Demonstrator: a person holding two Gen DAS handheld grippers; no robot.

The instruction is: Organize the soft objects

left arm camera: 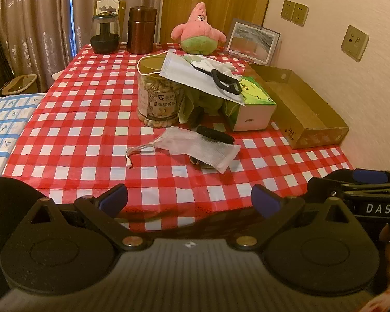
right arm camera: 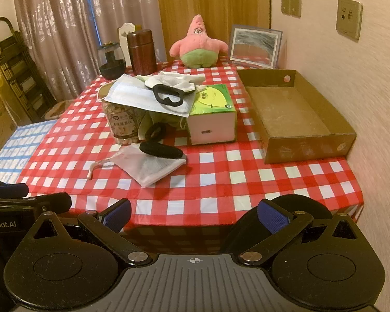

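Nothing is sorted yet, as far as the pictures show. The cardboard tray (right arm camera: 296, 114) at the right side of the table (right arm camera: 221, 182), next to the wall, is bare inside; I judge it is the place for the soft things, but this is only a guess.

The soft objects are in the middle of the table. A face mask (right arm camera: 145, 98) lies over the nut jar (left arm camera: 158, 98) and reaches onto the green tissue box (right arm camera: 213, 111). On the mask rests a black hair tie (right arm camera: 169, 97), and behind it lies some white cloth (right arm camera: 176, 80). Nearer, a white mesh pouch (right arm camera: 153, 167) lies flat on the checked cloth, with a black hair band (right arm camera: 161, 150) touching its far edge. Between the jar and the box something green and something dark are pushed together; I cannot tell what they are. A pink starfish plush (right arm camera: 197, 44) stands at the far edge.

The left gripper (left arm camera: 189, 200) and the right gripper (right arm camera: 195, 214) both hover at the near edge of the table, jaws spread wide, with nothing between them. All the picking is left to do; the pouch and the band are the closest.
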